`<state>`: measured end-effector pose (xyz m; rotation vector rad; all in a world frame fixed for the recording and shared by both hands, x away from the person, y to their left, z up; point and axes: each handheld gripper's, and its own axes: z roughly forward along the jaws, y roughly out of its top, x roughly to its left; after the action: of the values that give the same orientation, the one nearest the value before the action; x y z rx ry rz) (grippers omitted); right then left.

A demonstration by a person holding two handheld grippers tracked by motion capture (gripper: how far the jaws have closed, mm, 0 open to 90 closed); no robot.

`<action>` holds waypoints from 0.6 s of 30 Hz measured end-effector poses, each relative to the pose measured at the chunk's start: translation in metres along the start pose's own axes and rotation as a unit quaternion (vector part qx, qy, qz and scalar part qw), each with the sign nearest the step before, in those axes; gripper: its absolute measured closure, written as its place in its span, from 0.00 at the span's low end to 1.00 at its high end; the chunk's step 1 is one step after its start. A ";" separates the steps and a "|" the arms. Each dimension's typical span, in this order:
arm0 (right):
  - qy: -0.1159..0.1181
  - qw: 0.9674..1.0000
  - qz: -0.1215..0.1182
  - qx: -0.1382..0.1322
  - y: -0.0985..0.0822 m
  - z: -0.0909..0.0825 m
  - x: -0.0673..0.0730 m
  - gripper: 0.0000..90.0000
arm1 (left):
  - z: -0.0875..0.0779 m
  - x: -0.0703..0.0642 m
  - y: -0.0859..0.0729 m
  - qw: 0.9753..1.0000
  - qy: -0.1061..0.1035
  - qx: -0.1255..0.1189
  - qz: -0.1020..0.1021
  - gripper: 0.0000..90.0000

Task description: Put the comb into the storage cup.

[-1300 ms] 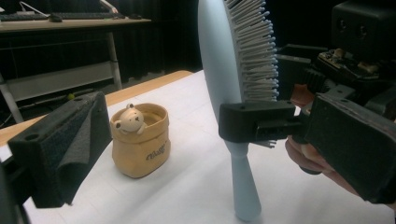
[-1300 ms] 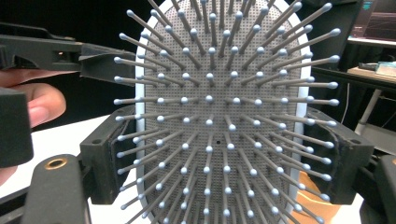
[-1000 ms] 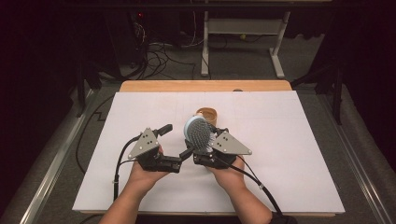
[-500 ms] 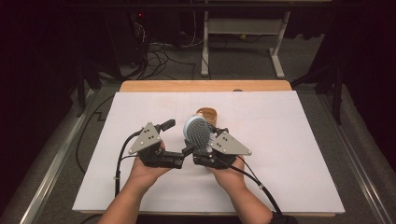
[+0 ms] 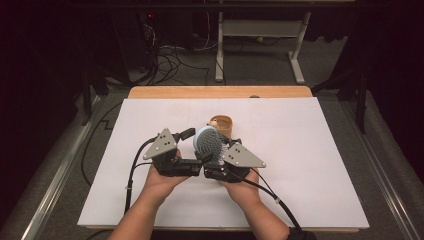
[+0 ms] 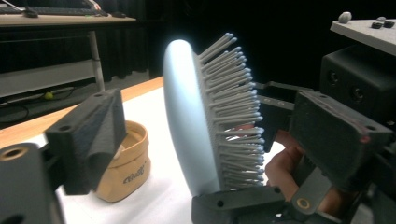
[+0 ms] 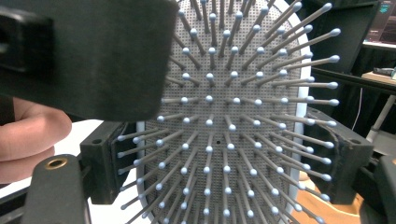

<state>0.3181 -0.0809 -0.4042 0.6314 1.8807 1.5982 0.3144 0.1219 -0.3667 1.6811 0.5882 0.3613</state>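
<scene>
You hold the hairbrush [image 5: 207,142] up off the white table cover [image 5: 310,165], near its middle and just in front of the tan cup [image 5: 223,123], with the right gripper [image 5: 218,161] clamped low on the brush and the pale blue back turned toward your left hand. The left gripper [image 5: 190,137] has the brush head between its jaws; they have just been closing, but in the left gripper view the near jaw stands off the smooth back, so that gripper is spread around the brush and not pinching it yet. This looks like a handover from right to left. The next move calls for closing the left jaws squarely on the back and bristles [image 6: 233,116], then letting go with the right only once that grip feels firm.
</scene>
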 end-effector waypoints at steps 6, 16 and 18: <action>0.002 1.000 0.000 0.001 0.000 0.001 0.002 0.23 | 0.002 0.001 0.000 1.000 0.000 0.008 -0.007 0.19; 0.004 1.000 -0.001 0.001 0.000 0.001 0.004 0.23 | 0.002 0.001 0.000 1.000 0.007 0.008 -0.009 0.32; 0.005 1.000 -0.002 0.001 0.000 0.001 0.005 0.23 | 0.002 0.000 0.000 1.000 0.005 0.009 -0.007 0.35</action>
<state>0.3159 -0.0767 -0.4049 0.6221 1.8904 1.5990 0.3159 0.1204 -0.3673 1.6924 0.6128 0.3547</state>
